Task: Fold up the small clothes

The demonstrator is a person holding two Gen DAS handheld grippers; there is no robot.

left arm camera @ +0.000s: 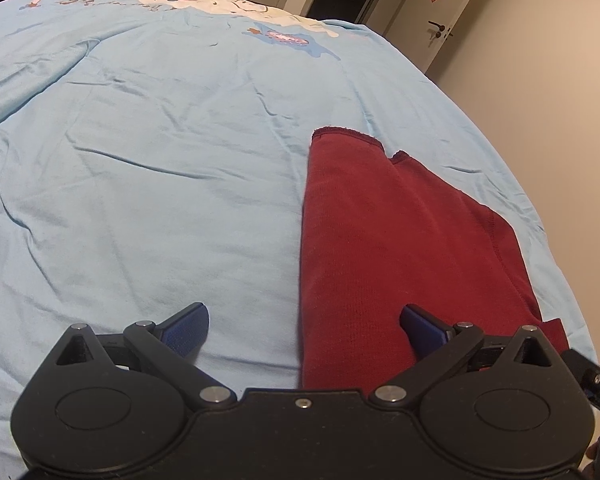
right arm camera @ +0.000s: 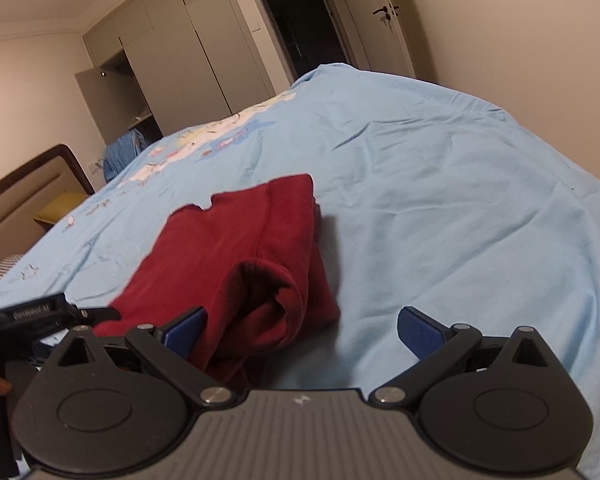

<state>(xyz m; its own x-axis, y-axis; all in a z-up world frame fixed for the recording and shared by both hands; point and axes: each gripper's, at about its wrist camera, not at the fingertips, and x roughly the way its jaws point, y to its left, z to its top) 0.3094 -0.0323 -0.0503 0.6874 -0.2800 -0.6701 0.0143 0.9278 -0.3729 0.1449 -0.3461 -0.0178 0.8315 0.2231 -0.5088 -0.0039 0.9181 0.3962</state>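
Red garment [left arm camera: 400, 240] lies partly folded on the light blue bed cover [left arm camera: 160, 160], its long axis running away from both grippers. Left gripper [left arm camera: 304, 328] is spread wide over its near left edge; right gripper [right arm camera: 300, 330], also spread, faces its open cuff.

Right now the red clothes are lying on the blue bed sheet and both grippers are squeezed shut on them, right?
Not quite. The red clothes do lie on the blue bed sheet, but neither gripper is shut on them. The left gripper is open in the left wrist view, and the right gripper is open in the right wrist view, with nothing pinched.
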